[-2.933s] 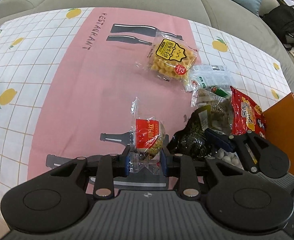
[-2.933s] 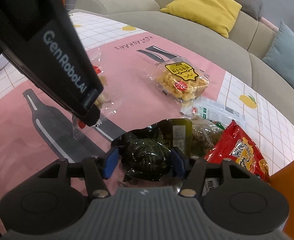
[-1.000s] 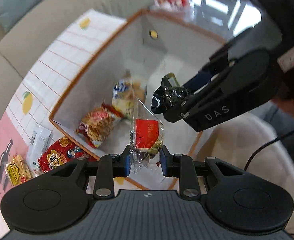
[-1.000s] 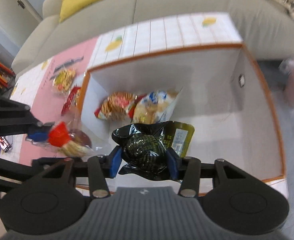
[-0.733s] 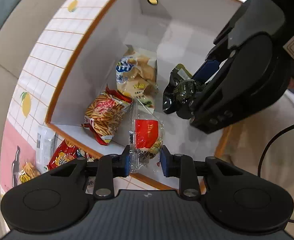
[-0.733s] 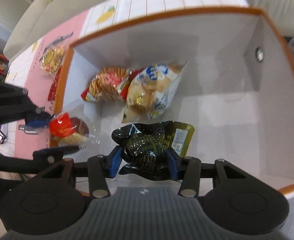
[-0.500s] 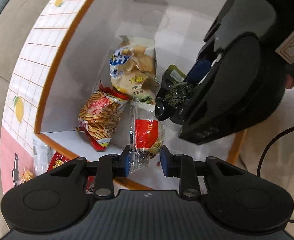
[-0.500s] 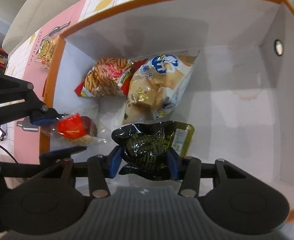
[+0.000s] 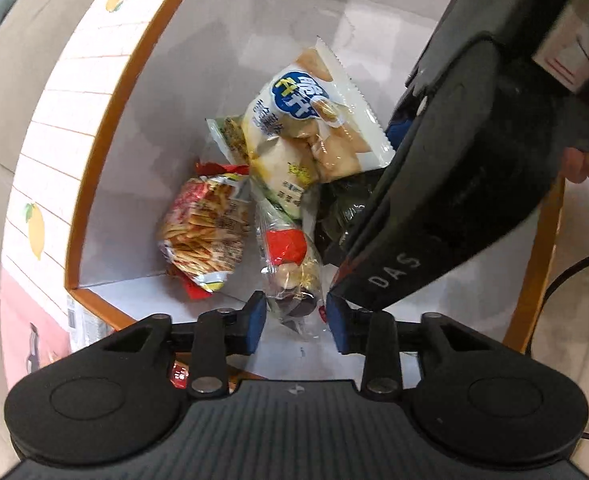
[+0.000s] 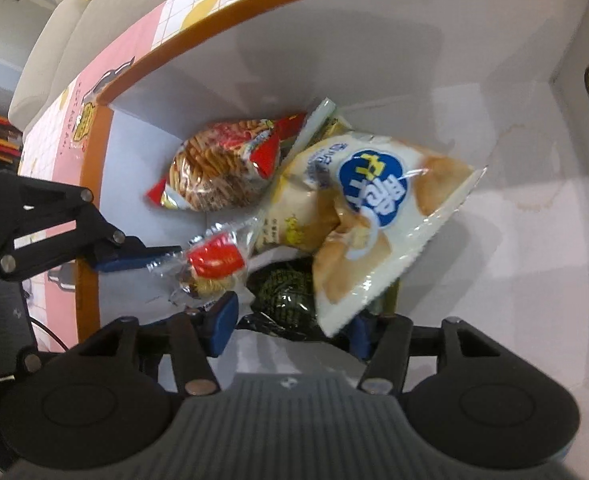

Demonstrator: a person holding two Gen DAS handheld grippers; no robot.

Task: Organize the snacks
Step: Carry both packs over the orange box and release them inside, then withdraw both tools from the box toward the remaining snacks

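Observation:
A white box with an orange rim [image 9: 106, 152] holds several snacks: a red bag of stick snacks [image 9: 206, 232], a cream bag with a blue logo [image 9: 306, 136] and a partly hidden yellow-green packet. My left gripper [image 9: 294, 320] points straight down into the box. Its jaws are opening, and the clear packet with a red label [image 9: 290, 264] lies loose between them on the box floor. My right gripper [image 10: 292, 328] is low in the box too, its jaws opening around the dark green packet [image 10: 286, 292], which lies partly under the cream bag [image 10: 374, 216].
The right gripper's black body [image 9: 454, 200] fills the box's right side in the left wrist view, with a person's hand [image 9: 586, 168] behind it. The pink and white lemon tablecloth [image 9: 34, 184] with more snacks lies outside the box. A black cable [image 9: 566, 276] runs at right.
Both grippers have sunk deeper into the box. Both pairs of jaws have widened, and the clear red-label packet and the dark green packet now rest on the box floor.

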